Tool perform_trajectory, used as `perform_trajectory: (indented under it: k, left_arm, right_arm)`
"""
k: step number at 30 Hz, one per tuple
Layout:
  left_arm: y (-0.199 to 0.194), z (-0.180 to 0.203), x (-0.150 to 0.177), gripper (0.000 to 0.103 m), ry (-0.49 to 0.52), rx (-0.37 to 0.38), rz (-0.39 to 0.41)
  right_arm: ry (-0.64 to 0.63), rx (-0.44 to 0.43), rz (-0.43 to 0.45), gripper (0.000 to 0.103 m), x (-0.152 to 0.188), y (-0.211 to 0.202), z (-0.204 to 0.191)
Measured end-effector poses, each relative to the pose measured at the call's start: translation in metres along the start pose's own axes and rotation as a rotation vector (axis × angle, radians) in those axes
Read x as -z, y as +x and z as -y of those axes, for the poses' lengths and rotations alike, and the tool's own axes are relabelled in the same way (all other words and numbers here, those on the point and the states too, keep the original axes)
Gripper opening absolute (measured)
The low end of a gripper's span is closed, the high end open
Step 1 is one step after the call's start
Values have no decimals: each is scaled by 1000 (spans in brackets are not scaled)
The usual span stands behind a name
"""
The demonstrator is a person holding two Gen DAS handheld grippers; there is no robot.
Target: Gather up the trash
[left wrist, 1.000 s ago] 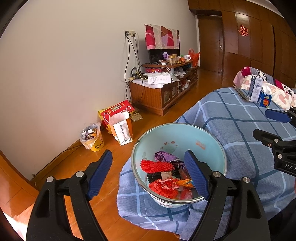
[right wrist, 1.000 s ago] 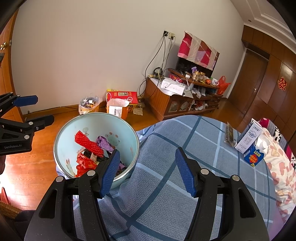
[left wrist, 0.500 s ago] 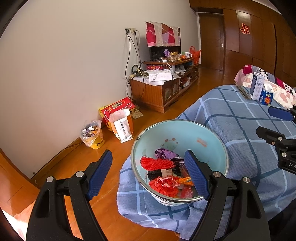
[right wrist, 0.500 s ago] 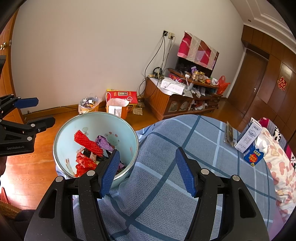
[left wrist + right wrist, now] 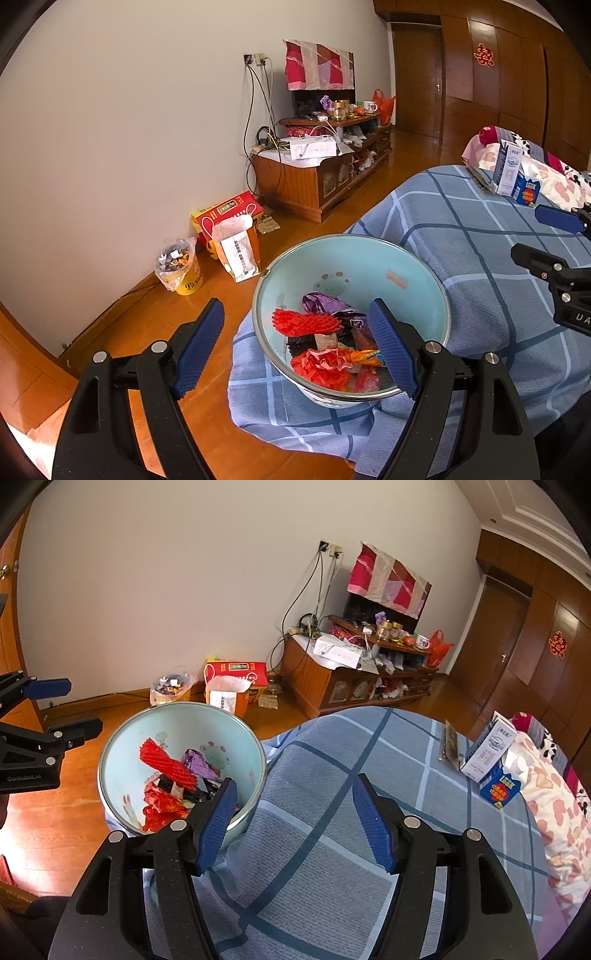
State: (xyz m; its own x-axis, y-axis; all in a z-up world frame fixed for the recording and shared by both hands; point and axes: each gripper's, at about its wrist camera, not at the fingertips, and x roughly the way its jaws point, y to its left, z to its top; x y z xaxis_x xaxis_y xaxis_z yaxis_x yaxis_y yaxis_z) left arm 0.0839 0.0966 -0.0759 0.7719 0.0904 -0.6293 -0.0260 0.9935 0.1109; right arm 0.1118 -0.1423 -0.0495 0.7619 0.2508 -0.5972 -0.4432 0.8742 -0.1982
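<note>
A pale blue basin [image 5: 369, 258] [image 5: 177, 720] sits at the corner of the blue checked bed cover [image 5: 480, 258] [image 5: 351, 775]. It holds trash: a red foam net [image 5: 306, 322] [image 5: 166, 764], purple wrappers [image 5: 325, 302] [image 5: 199, 762] and crumpled red paper [image 5: 321, 365] [image 5: 159, 805]. My left gripper [image 5: 295, 347] is open and empty, its jaws straddling the basin's near left rim. My right gripper [image 5: 291, 819] is open and empty above the bed cover, just right of the basin.
Boxes [image 5: 495, 760] and a flowered pillow [image 5: 554, 794] lie at the bed's far right. On the wooden floor by the wall stand a yellow bucket with trash [image 5: 181, 269], a paper bag [image 5: 238, 251] and a red box [image 5: 229, 214]. A cluttered TV cabinet [image 5: 321, 177] stands behind.
Both grippers have shifted only slightly; the basin sits a little farther in the left wrist view. Both stay open and empty.
</note>
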Motion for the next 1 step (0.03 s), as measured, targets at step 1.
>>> perform_trajectory:
  k: [1]
  left_arm:
    - [1,1,1,79,1,-1,-1]
  right_arm:
    - [4,5,1,66,1,0,2]
